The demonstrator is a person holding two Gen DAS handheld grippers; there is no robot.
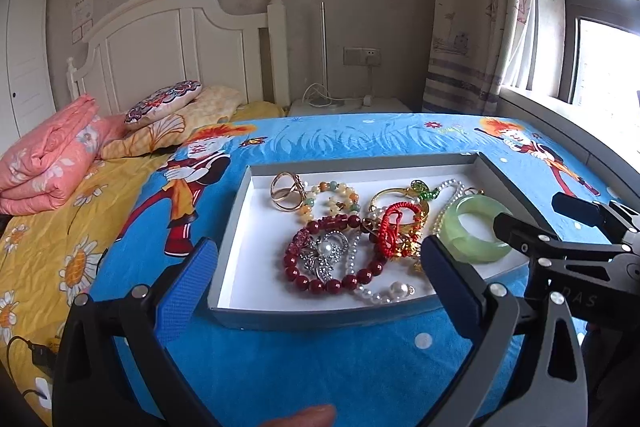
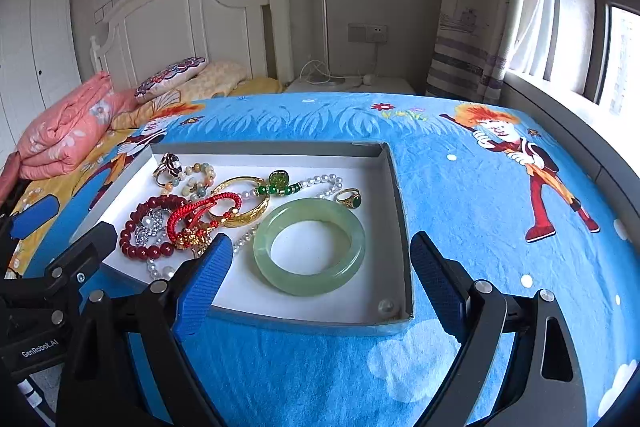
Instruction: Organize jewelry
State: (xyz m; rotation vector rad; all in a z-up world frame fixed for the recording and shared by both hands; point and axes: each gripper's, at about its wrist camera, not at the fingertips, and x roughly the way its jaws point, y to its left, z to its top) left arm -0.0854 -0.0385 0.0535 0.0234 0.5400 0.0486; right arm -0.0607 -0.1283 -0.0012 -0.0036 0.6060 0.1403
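both tools wide above the jewelry tray

a shallow grey tray (image 2: 394, 187) with a white floor lies on a blue cartoon blanket (image 2: 460, 195) on the bed. the right tool (image 2: 320, 267) hovers at the tray's near right corner, spread wide and holding nothing; the green jade bangle (image 2: 309, 247) lies flat on the tray floor between its blue pads (image 2: 204, 279), touching neither. the left tool (image 1: 316, 267) is also spread wide and empty, over the tray's near left edge, with the dark red bead bracelet (image 1: 298, 273) and a silver pearl brooch (image 1: 326, 253) lying ahead between its fingers. a red cord bracelet (image 2: 200, 213), gold bangle (image 2: 250, 213) and pearl strand (image 2: 326, 183) are tangled mid-tray.
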